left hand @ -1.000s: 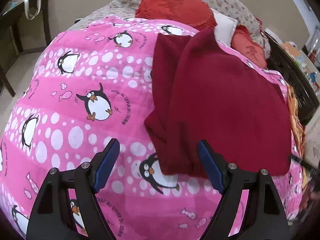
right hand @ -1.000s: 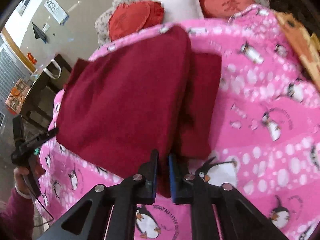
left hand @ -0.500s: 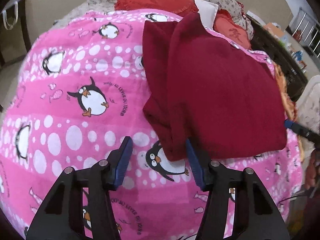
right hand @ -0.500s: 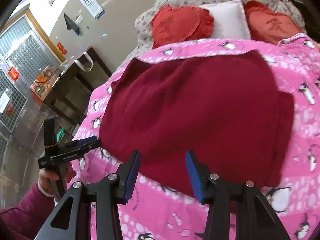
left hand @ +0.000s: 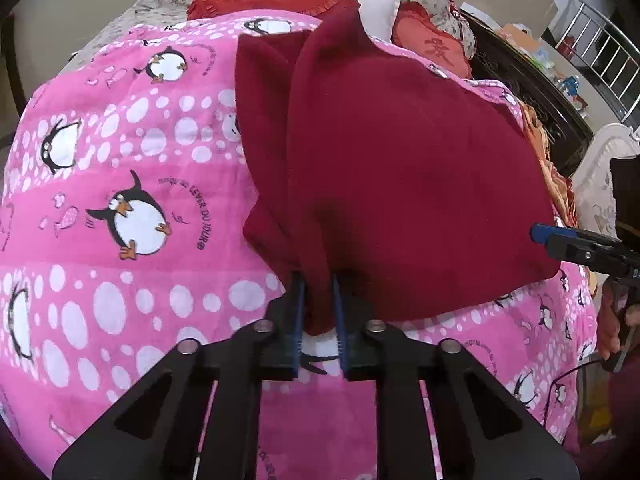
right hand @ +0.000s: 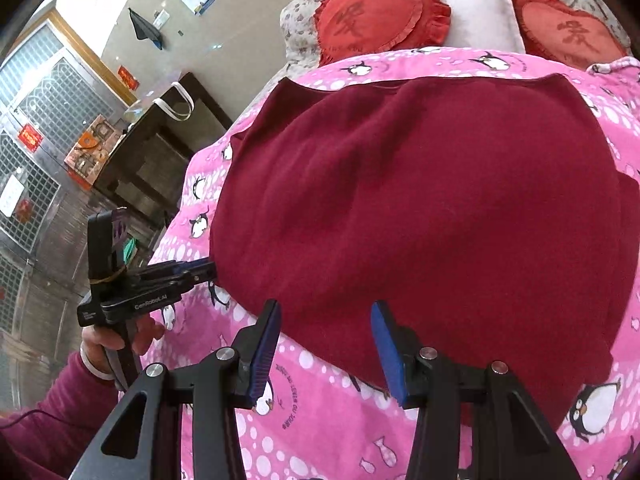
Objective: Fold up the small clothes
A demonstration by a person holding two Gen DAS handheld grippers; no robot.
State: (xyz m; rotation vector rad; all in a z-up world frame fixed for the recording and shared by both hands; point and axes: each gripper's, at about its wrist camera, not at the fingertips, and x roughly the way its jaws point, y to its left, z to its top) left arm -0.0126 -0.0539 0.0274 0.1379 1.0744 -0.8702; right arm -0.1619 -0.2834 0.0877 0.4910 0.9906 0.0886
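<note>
A dark red garment (left hand: pixel 400 160) lies partly folded on the pink penguin blanket (left hand: pixel 120 140), with one side turned over. My left gripper (left hand: pixel 320 284) is shut on its near left corner, and a fold of cloth is pinched between the blue pads. In the right wrist view the same garment (right hand: pixel 440 200) fills the middle, and the left gripper (right hand: pixel 208 270) bites its left corner. My right gripper (right hand: pixel 326 308) stands open over the near hem; its pads press on nothing. One blue fingertip (left hand: pixel 540 234) of the right gripper shows at the garment's right edge.
Two red heart cushions (right hand: pixel 372 20) and a white pillow (right hand: pixel 476 12) lie at the head of the bed. A dark table (right hand: pixel 160 148) stands left of the bed, with dark furniture (left hand: pixel 532 92) on the other side. A hand (right hand: pixel 104 344) in a dark red sleeve holds the left gripper.
The left gripper has closed from wide open onto the garment's near corner. The right gripper has let go of the hem, opened and slid sideways along it.
</note>
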